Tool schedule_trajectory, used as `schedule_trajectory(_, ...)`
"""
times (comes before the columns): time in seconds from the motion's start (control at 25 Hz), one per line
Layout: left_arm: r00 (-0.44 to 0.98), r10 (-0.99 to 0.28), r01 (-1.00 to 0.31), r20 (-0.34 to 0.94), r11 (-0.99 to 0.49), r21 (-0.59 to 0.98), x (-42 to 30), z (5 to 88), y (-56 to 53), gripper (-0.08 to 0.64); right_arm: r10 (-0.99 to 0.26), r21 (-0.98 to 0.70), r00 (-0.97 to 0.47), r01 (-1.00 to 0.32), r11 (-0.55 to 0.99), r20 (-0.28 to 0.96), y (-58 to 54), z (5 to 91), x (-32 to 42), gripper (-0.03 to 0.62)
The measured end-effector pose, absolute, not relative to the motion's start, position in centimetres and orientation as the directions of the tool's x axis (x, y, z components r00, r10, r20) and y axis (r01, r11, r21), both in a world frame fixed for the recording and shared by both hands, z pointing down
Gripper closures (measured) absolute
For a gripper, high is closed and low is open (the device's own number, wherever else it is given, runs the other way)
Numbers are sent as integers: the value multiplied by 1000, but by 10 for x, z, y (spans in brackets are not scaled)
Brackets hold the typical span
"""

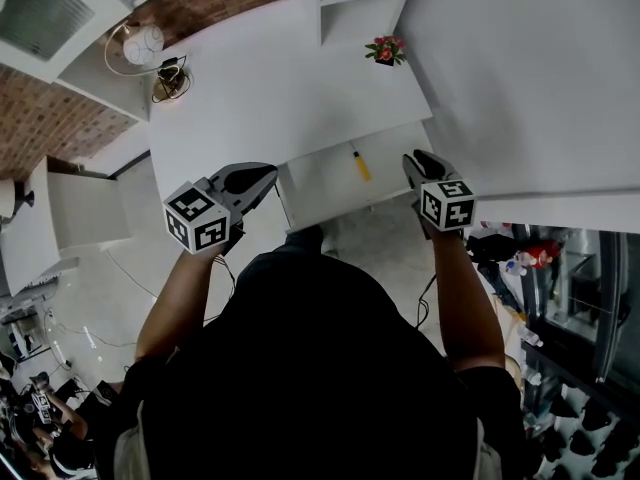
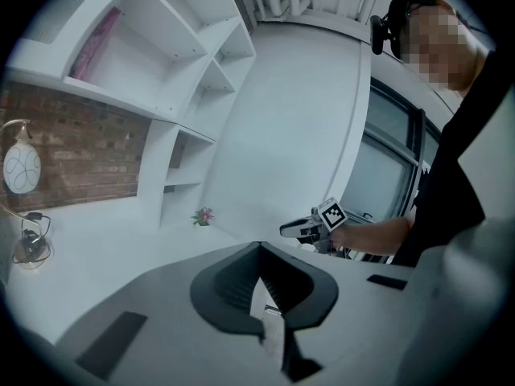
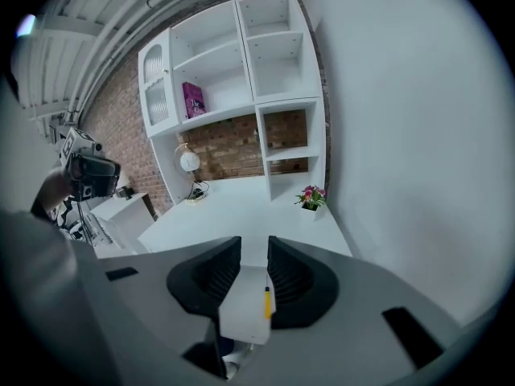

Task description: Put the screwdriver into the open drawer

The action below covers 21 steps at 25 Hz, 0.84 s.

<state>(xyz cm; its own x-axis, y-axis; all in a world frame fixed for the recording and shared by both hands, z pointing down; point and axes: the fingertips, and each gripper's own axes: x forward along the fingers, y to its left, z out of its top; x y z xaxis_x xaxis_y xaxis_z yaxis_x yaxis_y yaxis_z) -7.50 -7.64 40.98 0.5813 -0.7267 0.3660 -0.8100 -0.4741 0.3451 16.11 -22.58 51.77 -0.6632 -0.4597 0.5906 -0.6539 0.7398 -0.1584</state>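
The yellow-handled screwdriver (image 1: 360,165) lies inside the open white drawer (image 1: 322,181) pulled out from the desk's front edge. In the right gripper view the screwdriver (image 3: 266,301) shows on the drawer floor (image 3: 240,297), seen through the gap between the jaws. My right gripper (image 1: 414,159) hovers over the drawer's right end, open and empty. My left gripper (image 1: 266,176) is held just left of the drawer, shut with nothing in it; its tips (image 2: 259,245) touch. From the left gripper view, the right gripper (image 2: 299,229) is visible ahead.
A small pot of pink flowers (image 1: 385,51) stands at the desk's back right, next to a white wall. A round lamp (image 1: 143,43) with its cable sits at the back left. Shelves (image 3: 278,55) rise behind the desk. A low white cabinet (image 1: 85,208) stands to the left.
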Motion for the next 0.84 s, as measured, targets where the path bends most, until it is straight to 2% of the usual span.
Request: schedule_trajectory(0.84,585,-740,-807,332,-491,327,-49,393,-39,541,-505,-216,-684,-682,699,525,-185,479,203,482)
